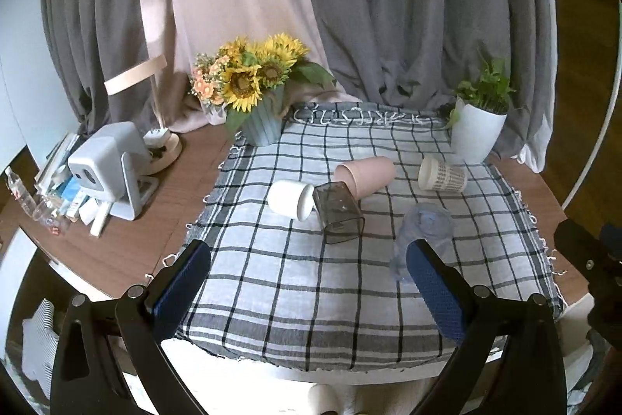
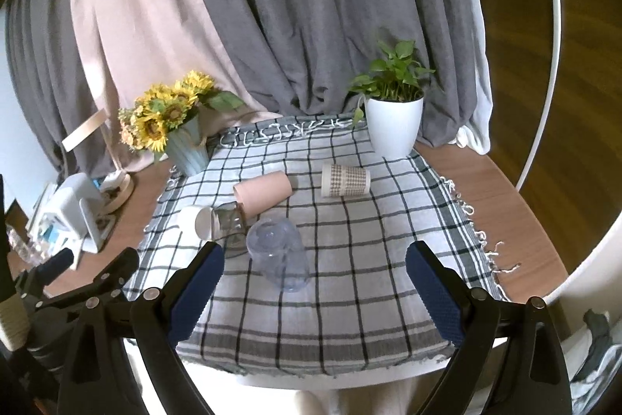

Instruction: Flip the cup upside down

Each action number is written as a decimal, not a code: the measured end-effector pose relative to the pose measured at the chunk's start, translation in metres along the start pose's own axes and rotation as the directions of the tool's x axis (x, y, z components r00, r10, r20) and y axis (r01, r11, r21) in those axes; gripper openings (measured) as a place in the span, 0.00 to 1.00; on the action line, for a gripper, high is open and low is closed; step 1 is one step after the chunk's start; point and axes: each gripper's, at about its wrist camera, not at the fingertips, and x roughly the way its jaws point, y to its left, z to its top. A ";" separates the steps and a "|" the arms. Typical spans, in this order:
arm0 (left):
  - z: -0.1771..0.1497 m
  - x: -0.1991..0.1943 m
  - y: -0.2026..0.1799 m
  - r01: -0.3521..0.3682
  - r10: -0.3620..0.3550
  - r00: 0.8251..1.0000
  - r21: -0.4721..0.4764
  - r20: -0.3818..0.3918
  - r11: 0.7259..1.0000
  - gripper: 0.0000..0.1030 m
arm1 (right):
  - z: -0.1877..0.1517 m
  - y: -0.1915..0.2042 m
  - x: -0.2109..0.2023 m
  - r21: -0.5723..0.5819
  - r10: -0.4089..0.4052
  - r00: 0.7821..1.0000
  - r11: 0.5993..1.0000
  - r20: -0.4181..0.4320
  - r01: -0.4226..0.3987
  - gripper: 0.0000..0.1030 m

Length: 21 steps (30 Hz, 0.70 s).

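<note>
Several cups lie on a checked cloth [image 1: 295, 290] [image 2: 350, 290]. A clear bluish plastic cup [image 1: 421, 238] [image 2: 280, 251] stands upside down nearest me. A smoky square cup [image 1: 337, 212] [image 2: 230, 220], a white cup [image 1: 290, 199] [image 2: 193, 220], a pink cup [image 1: 365, 175] [image 2: 262, 196] and a patterned cup [image 1: 443, 174] [image 2: 344, 180] lie on their sides. My left gripper [image 1: 307, 279] is open and empty, its right finger in front of the clear cup. My right gripper [image 2: 315, 282] is open and empty, just before the clear cup.
A sunflower pot [image 1: 261, 121] [image 2: 188, 150] stands at the cloth's back left, a white plant pot [image 1: 476, 135] [image 2: 393, 127] at the back right. A white device [image 1: 110, 168], a lamp [image 1: 155, 111] and clutter sit left on the wooden table [image 1: 116, 251]. Curtains hang behind.
</note>
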 end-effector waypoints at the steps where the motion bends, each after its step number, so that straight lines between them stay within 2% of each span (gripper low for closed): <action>1: -0.001 -0.002 0.000 0.006 -0.006 1.000 0.000 0.001 1.000 1.00 | -0.001 0.000 -0.003 0.000 0.002 1.000 1.000 0.004 -0.002 0.92; 21: -0.015 -0.025 0.001 0.008 -0.007 1.000 -0.018 0.026 1.000 1.00 | -0.016 -0.001 -0.029 -0.009 0.011 0.999 1.000 0.038 -0.011 0.93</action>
